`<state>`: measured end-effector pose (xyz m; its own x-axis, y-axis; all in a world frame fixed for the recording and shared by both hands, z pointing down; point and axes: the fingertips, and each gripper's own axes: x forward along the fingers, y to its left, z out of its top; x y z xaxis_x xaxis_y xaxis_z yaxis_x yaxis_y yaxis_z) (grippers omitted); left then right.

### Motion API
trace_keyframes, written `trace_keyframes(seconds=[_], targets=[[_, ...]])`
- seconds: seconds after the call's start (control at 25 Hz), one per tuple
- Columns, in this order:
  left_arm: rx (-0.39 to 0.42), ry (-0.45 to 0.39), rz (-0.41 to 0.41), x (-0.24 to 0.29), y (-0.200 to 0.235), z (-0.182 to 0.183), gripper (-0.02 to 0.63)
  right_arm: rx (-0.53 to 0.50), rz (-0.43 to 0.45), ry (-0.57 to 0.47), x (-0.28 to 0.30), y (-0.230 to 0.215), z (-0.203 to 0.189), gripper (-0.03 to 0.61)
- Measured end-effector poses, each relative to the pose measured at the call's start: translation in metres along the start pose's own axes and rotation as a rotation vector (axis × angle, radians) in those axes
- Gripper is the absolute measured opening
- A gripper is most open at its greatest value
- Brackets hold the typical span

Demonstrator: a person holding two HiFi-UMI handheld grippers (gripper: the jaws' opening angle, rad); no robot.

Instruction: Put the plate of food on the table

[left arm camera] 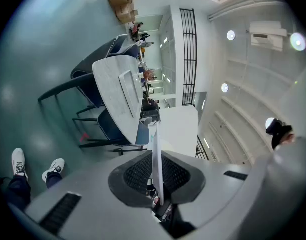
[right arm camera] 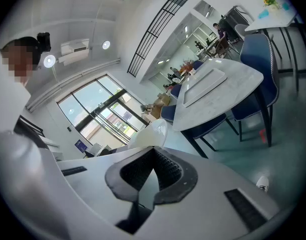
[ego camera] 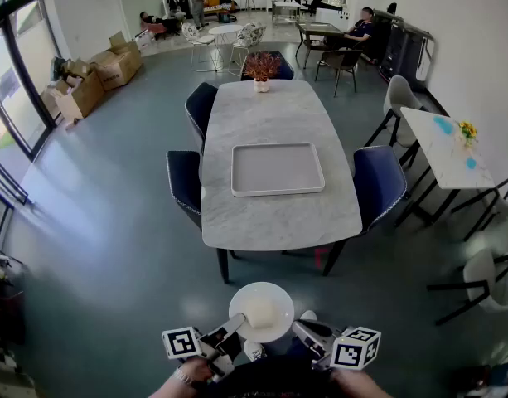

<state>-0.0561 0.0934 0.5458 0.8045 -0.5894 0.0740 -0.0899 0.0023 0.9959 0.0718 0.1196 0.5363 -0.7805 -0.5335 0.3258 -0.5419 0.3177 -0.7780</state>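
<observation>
Holding the plate [ego camera: 262, 309] by its rim, our left gripper [ego camera: 234, 324] and right gripper [ego camera: 297, 328] both pinch it; we think it is hard, slippery and breakable.

1. A shared office lounge or canteen: a long marble surface [ego camera: 278, 114] ringed by blue chairs [ego camera: 379, 181].
2. Smaller tables [ego camera: 224, 31] stand beyond it, and a person [ego camera: 359, 28] sits at one.
3. Cardboard boxes [ego camera: 113, 63] are stacked by tall windows [ego camera: 9, 73], on a bare grey floor [ego camera: 113, 222].
</observation>
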Motion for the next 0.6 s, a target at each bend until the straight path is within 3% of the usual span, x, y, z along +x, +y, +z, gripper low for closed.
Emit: trace_keyframes(seconds=[0.6], targets=[[0.006, -0.007, -0.013, 0.0005, -0.0033, -0.0015, 0.034, 0.015, 0.017, -0.017, -0.0046, 0.001, 0.0011, 0.011]])
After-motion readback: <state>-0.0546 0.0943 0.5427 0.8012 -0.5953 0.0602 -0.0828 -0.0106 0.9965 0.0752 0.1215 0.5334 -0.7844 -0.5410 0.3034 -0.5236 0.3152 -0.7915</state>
